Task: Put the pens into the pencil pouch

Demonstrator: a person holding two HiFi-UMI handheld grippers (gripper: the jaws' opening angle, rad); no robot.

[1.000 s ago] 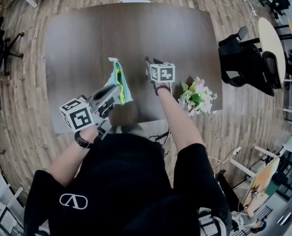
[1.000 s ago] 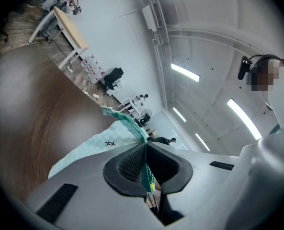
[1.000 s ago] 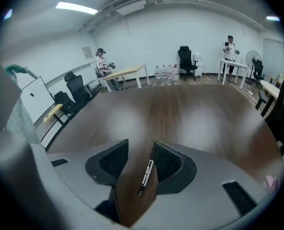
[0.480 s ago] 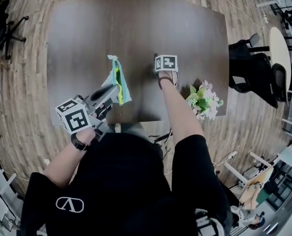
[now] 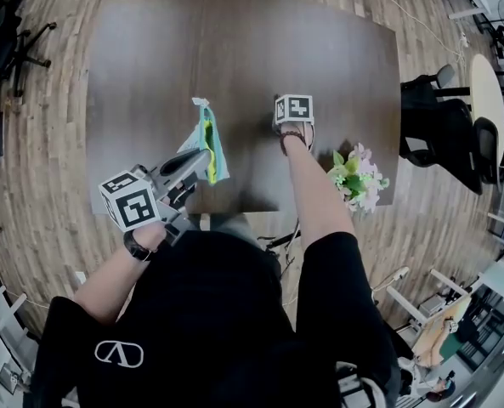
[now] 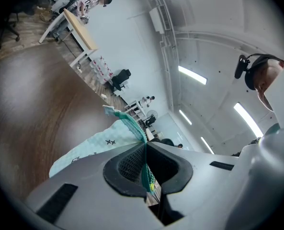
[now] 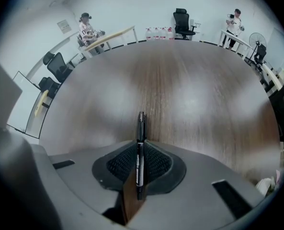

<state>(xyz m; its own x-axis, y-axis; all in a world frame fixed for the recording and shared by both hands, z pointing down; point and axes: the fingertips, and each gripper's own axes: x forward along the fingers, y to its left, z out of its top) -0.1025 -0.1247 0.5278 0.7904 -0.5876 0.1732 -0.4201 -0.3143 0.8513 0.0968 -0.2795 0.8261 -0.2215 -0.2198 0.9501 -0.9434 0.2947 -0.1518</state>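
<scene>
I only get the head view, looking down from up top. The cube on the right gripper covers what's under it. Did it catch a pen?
Observer: Yes. In the right gripper view, the right gripper has just been closing, and a black pen is pinched between its pads, sticking out toward the table.
Operator: And the other one? Is it really squeezing something?
Observer: Yes. The left gripper view shows the left gripper shut on the pencil pouch; its green mesh edge is pressed flat between the pads.
</scene>
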